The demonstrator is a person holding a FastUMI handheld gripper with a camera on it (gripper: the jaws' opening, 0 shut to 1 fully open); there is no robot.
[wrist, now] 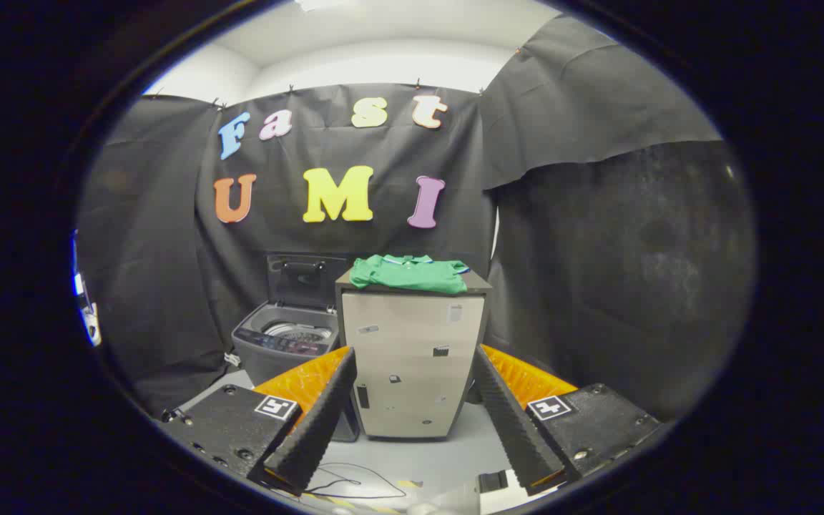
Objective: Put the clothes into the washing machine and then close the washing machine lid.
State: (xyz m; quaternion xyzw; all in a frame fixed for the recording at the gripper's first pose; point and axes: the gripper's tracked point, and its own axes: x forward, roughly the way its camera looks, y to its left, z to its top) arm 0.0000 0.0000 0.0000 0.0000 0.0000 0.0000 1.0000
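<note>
Gripper (412, 361) hanging wide open, holding nothing.
A green shirt (409, 272) is lying across the cabinet (412, 357) top, beyond the fingers; the washing machine (285, 342) is standing beside the cabinet, lid (305, 281) raised.

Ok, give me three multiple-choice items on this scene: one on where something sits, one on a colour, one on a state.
1. Where does the folded garment lie?
A. on top of the cabinet
B. inside the washing machine
C. on the floor

2. What colour is the garment?
A. red
B. green
C. white

3. How does the washing machine lid stand?
A. shut flat
B. taken off
C. raised open

Answers:
1 A, it rests on the cabinet's dark top, beyond the gripper.
2 B, the cloth is green.
3 C, the lid stands upright behind the exposed drum; the gripper's fingers are spread, holding nothing.
</note>
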